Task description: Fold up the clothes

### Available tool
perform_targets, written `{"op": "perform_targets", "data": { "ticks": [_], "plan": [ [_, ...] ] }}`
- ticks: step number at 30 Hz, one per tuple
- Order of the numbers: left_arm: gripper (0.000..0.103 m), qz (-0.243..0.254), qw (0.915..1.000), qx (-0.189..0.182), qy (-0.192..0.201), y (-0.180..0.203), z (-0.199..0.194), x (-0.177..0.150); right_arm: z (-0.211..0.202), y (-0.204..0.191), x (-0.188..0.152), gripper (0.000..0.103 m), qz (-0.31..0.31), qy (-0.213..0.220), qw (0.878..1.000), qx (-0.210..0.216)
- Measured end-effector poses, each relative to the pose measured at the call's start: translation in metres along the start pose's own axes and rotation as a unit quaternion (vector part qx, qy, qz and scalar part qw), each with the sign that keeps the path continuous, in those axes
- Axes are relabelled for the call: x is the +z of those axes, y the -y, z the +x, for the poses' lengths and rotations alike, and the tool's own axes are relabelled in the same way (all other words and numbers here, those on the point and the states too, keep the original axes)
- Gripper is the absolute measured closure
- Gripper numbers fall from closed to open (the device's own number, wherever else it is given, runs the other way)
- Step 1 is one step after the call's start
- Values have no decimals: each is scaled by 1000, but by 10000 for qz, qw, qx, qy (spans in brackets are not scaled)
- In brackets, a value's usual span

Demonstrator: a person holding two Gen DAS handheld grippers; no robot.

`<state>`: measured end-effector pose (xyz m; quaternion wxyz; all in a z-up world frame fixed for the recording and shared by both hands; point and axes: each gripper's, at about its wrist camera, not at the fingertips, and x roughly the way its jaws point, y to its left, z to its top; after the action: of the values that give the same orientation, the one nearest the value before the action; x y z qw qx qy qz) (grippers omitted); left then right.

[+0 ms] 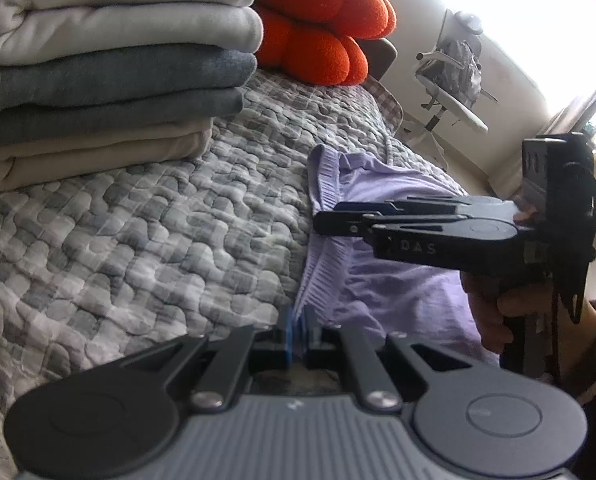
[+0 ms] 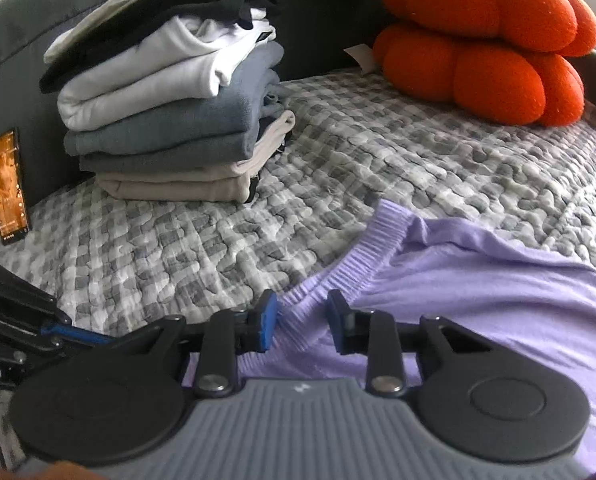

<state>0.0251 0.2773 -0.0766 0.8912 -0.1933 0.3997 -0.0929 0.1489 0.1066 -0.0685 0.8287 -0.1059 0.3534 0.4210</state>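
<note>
The left claw has its blue pads pinched together on the ribbed hem of the lilac sweater, which runs ahead of it and off to its right. The right claw stands wide open, the same hem lying between its pads, gripped by neither. Beyond both, ahead and to the left, a stack of folded clothes sits on the quilted bedspread. So several garments lie folded; the sweater lies rumpled, its folding unfinished
</note>
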Motion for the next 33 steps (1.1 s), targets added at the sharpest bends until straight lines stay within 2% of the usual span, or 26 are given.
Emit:
{"op": "perform_targets", "data": {
  "ticks": [8, 13, 17, 23, 28, 33],
  "plan": [
    [96, 180, 9998, -25, 124, 7, -3, -1, 3, -4, 4, 68, 14, 189, 9998, -65],
    [85, 187, 9995, -77, 224, 11, -6, 2, -16, 9, 7, 68, 338, 314, 9989, 48],
    [66, 242, 9992, 80, 298, 19, -7, 5, -38, 20, 5, 63, 388, 335, 9986, -92],
    [58, 208, 9979, 380, 484, 30, -11, 13, -72, 40, -8, 55, 525, 438, 9973, -258],
    [53, 360, 9960, 520, 626, 49, -11, 22, -95, 56, -23, 52, 645, 520, 9956, -440],
    [49, 586, 9948, 491, 674, 75, -5, 30, -116, 73, -37, 47, 777, 590, 9934, -597]
  ]
}}
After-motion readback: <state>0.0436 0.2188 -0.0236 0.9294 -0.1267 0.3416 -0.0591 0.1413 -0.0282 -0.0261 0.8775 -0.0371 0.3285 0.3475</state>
